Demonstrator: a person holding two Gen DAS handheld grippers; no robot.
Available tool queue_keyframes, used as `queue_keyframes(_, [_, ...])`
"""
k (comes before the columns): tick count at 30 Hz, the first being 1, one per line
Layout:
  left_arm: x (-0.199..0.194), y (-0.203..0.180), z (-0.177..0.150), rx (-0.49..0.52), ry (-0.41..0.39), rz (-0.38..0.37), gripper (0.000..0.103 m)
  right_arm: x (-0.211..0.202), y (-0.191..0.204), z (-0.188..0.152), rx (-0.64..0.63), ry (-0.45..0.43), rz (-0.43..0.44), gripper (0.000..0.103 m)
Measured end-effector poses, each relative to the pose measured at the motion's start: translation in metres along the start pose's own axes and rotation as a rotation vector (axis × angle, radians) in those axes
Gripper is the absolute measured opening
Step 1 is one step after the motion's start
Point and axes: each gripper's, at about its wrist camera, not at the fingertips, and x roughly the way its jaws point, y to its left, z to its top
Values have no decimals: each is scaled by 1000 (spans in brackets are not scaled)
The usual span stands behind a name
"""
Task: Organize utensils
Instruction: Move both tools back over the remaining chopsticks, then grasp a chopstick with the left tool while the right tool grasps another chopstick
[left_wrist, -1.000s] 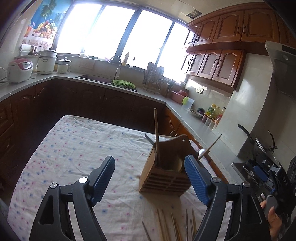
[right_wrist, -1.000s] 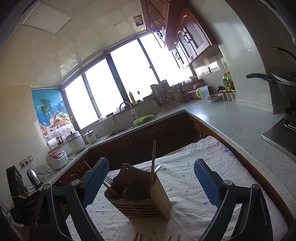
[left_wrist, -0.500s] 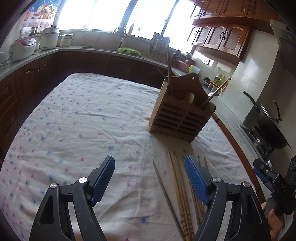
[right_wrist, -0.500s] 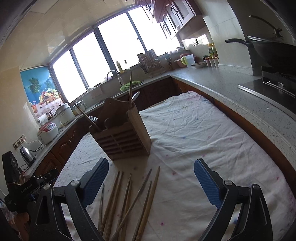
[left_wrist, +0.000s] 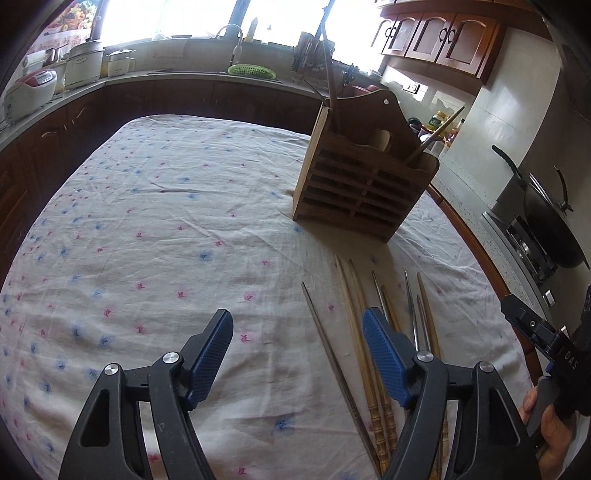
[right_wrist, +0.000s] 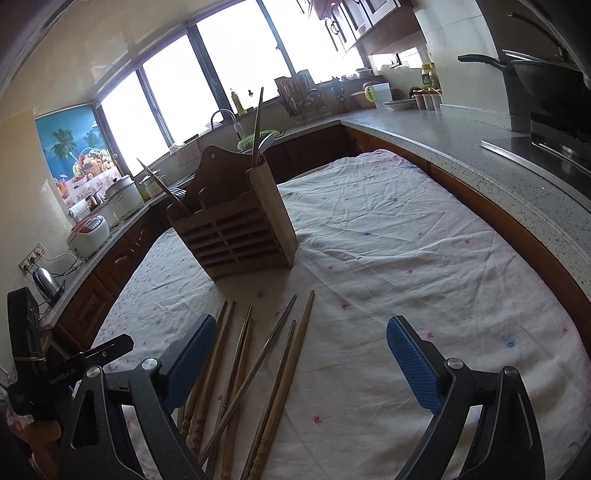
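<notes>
One wooden utensil holder (left_wrist: 364, 177) stands upright on the flower-print tablecloth (left_wrist: 155, 221), and everything else is placed from it. Three utensils show standing in it in the left wrist view: one tall stick at its far left corner, one stick leaning out at its right end, and one rounded wooden handle end between them; the right wrist view adds what looks like a spoon bowl beside the tall stick. On the cloth just in front of the holder lie the loose chopsticks (right_wrist: 255, 373), about eight, fanned with tips toward the holder and not touching it: most are wooden with turned ends, at least two are grey metal (left_wrist: 332, 354). The left gripper (left_wrist: 297, 334) hovers in front of the holder, over the left part of that fan; its jaws have just been narrowing but are still well apart, holding nothing, with one metal chopstick lying on the cloth below the gap. The right gripper (right_wrist: 301, 341) hangs over the fan's right part, jaws wide and empty.
</notes>
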Motion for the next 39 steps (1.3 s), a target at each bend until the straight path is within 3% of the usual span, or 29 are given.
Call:
queue_keyframes(3, [13, -7, 7, 24, 32, -10, 60, 9, 2, 3, -15, 26, -8, 89])
queue_keyframes(11, [51, -28, 31, 69, 104, -57, 36, 48, 4, 12, -32, 134, -28, 49])
queue_keyframes(17, [92, -43, 42, 111, 173, -44, 24, 80, 1, 15, -39, 199, -52, 31])
queue_keyframes(24, [132, -49, 47, 139, 232, -7, 16, 104, -5, 14, -43, 249, -72, 23])
queue_keyframes(30, [138, -58, 46, 185, 208, 25, 13, 117, 7, 12, -125, 257, -117, 21])
queue_keyframes(32, [136, -60, 43, 195, 200, 33, 7, 121, 16, 11, -183, 254, -146, 21])
queue_keyframes(35, [136, -58, 42, 189, 193, 23, 6, 122, 23, 8, -241, 245, -173, 15])
queue_keyframes(39, [129, -49, 43, 152, 198, -15, 4, 119, 19, 10, -208, 250, -145, 6])
